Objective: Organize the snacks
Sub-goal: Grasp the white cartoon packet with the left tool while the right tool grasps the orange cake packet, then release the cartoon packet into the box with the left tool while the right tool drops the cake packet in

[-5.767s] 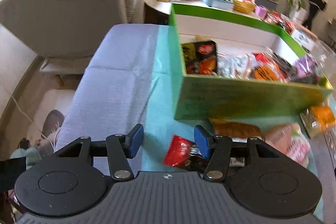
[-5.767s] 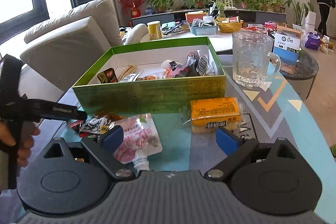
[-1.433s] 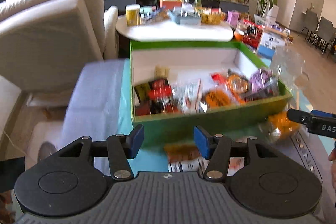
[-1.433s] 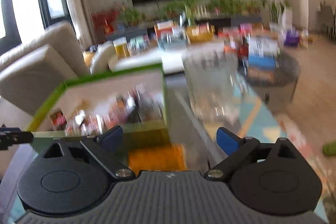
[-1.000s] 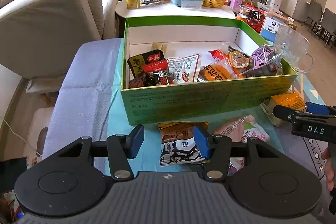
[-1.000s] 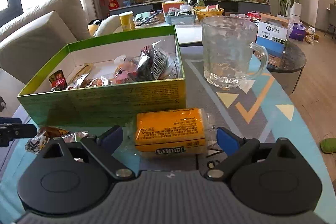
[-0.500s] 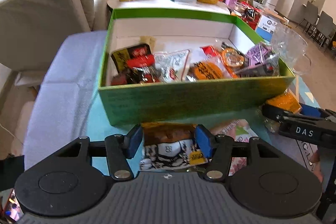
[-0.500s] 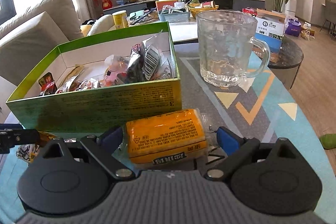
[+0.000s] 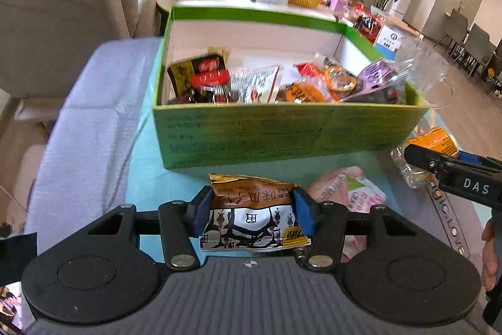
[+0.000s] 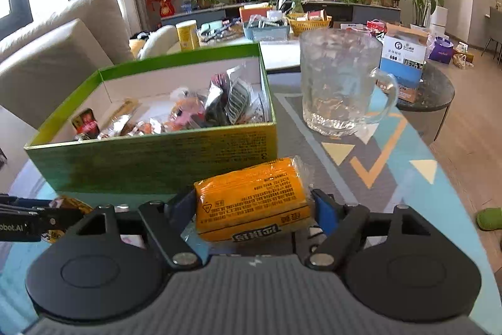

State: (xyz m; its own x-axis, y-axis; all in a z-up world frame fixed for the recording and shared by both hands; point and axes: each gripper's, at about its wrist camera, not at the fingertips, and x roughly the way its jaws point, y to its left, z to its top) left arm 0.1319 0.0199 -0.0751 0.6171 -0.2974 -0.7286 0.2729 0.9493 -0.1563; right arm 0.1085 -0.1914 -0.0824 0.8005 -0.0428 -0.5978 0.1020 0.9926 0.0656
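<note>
A green box [image 9: 282, 134] holding several snack packets stands on the table. In front of its near wall, my left gripper [image 9: 251, 209] has a brown and white sunflower seed packet [image 9: 251, 218] between its blue pads. The jaws are closing and both pads touch the packet's sides. My right gripper [image 10: 252, 209] is shut on an orange packet [image 10: 251, 203], which tilts up at its right end, close to the box's [image 10: 157, 159] front right corner. Each gripper shows in the other's view: the right gripper [image 9: 451, 168] and the left gripper [image 10: 31, 218].
A pink packet [image 9: 354, 190] lies on the table between the two grippers. A glass mug [image 10: 339, 83] stands right of the box. A beige sofa [image 9: 62, 5] is at the left. A cluttered round table [image 10: 282, 52] sits behind the box.
My left gripper moved in over the seed packet, which now fills the gap between its pads. My right gripper's pads closed in on the orange packet, which tipped up.
</note>
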